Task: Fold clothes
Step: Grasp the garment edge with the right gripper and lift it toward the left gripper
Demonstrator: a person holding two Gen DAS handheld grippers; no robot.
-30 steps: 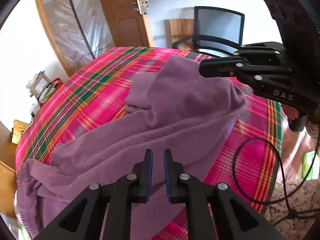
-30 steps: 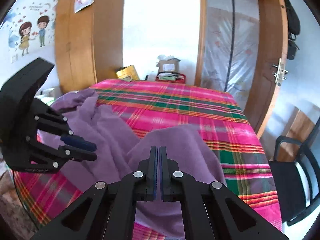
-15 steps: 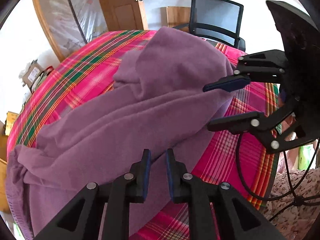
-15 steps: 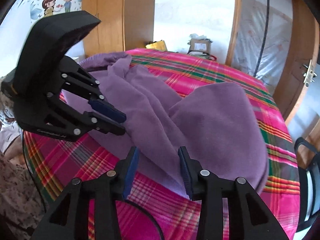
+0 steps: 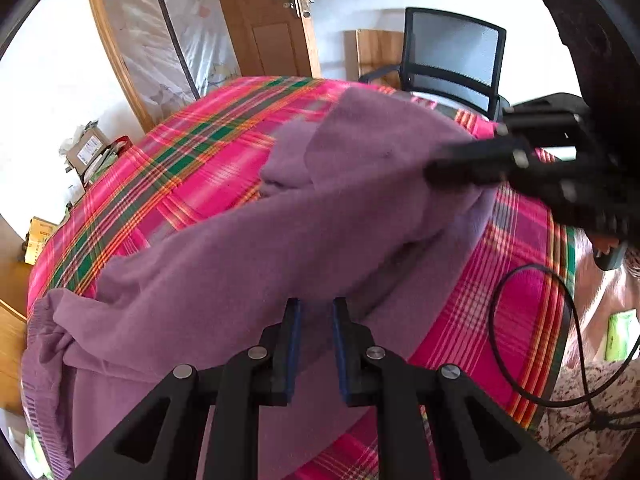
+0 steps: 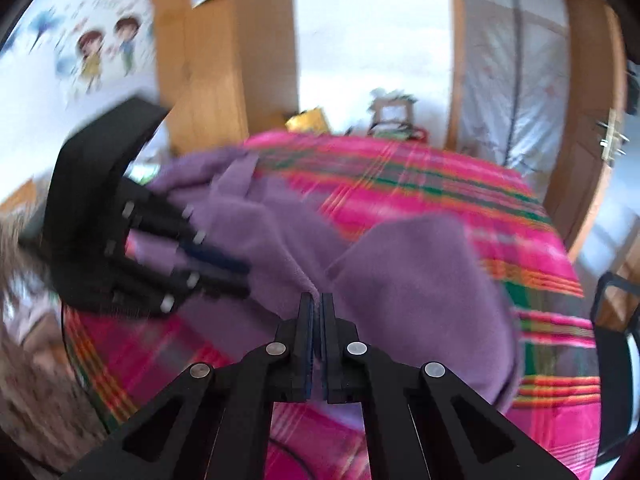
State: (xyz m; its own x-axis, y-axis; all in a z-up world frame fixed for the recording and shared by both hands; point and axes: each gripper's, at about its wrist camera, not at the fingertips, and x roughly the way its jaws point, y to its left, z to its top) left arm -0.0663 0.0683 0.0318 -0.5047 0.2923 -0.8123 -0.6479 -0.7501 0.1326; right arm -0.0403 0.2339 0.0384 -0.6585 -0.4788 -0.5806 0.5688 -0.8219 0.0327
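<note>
A purple garment (image 5: 280, 240) lies crumpled across the pink plaid bed (image 5: 180, 152). My left gripper (image 5: 317, 320) hovers over its near part, the jaws a narrow gap apart, with cloth showing beyond the gap. In the right wrist view the left gripper (image 6: 240, 276) is blurred at the left, over the garment (image 6: 420, 280). My right gripper (image 6: 316, 304) is shut on a fold of the cloth. In the left wrist view the right gripper (image 5: 432, 170) pinches the garment's far right side.
A black office chair (image 5: 452, 60) stands beyond the bed's far right corner, next to a wooden door (image 5: 272, 20). A black cable (image 5: 520, 320) loops over the bed's right edge. Boxes (image 5: 86, 148) sit past the left side. A person's patterned clothing (image 5: 592, 420) is at the lower right.
The right gripper was shut a second ago, opened wide half a second ago, and is shut again on a fold. The left gripper stayed slightly apart over the cloth.
</note>
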